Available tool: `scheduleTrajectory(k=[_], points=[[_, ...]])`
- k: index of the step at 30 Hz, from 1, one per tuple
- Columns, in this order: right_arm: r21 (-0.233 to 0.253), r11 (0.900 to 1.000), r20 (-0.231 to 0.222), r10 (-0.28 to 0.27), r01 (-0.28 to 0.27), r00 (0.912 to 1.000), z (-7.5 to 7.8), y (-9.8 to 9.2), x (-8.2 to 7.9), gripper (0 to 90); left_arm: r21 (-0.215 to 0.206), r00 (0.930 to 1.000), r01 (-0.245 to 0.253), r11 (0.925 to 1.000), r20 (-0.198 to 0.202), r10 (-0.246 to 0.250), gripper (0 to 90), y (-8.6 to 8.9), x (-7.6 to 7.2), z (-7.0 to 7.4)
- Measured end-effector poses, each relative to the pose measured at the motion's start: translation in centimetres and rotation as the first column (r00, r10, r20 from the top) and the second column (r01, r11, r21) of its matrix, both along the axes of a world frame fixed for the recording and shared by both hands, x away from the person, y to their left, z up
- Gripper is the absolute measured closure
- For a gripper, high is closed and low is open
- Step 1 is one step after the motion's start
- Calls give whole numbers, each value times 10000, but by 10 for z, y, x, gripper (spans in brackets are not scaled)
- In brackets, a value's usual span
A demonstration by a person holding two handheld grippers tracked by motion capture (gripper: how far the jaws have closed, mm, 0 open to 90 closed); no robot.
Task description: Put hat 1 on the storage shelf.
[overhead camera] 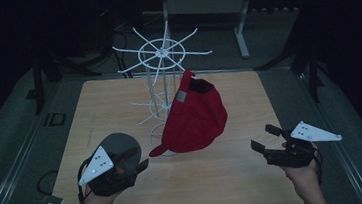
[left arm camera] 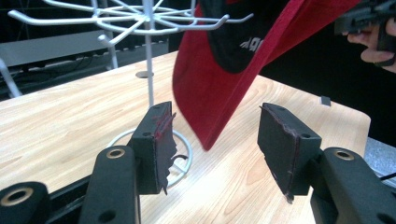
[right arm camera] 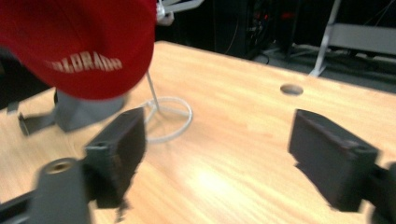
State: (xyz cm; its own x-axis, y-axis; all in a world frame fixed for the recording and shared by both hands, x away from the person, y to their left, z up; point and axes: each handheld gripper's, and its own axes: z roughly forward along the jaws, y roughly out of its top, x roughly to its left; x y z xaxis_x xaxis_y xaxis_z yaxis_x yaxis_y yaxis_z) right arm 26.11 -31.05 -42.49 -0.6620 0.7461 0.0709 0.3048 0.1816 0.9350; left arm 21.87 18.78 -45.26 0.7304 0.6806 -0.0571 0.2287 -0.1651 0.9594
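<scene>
Red baseball cap [overhead camera: 195, 115] hangs from an upper hook of the white wire rack [overhead camera: 160, 53], brim pointing down toward the rack's ring base on the desk [overhead camera: 236, 177]. Left hand-held gripper [overhead camera: 137, 166] is released, jaws spread, nothing between them; right hand-held gripper [overhead camera: 265, 139] likewise released and well apart from the cap. Judgement: hanging looks done (cap carried by the hook alone); what remains is drawing both hands clear

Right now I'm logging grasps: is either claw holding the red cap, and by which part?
Neither. The left claw and right claw are both open with nothing between their jaws; the red cap hangs on the white wire rack.
</scene>
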Motion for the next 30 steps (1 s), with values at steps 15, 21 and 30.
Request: scheduleTrajectory(k=[15,21,30], points=[[-968,9887,-557,-1204,1146,9912,-70,-28,6,142,1111,9584,-2564,9602,-1000,2675,293,53,-17,-47],[-845,9879,-906,-1377,1301,9863,-86,-33,4,144,1376,9324,-3031,9430,-1614,3233,294,73,-25,-68],[-1258,9742,-458,-1943,1873,9799,-101,-37,-4,143,2282,8651,-3787,8970,-2571,4306,293,77,-32,-95]])
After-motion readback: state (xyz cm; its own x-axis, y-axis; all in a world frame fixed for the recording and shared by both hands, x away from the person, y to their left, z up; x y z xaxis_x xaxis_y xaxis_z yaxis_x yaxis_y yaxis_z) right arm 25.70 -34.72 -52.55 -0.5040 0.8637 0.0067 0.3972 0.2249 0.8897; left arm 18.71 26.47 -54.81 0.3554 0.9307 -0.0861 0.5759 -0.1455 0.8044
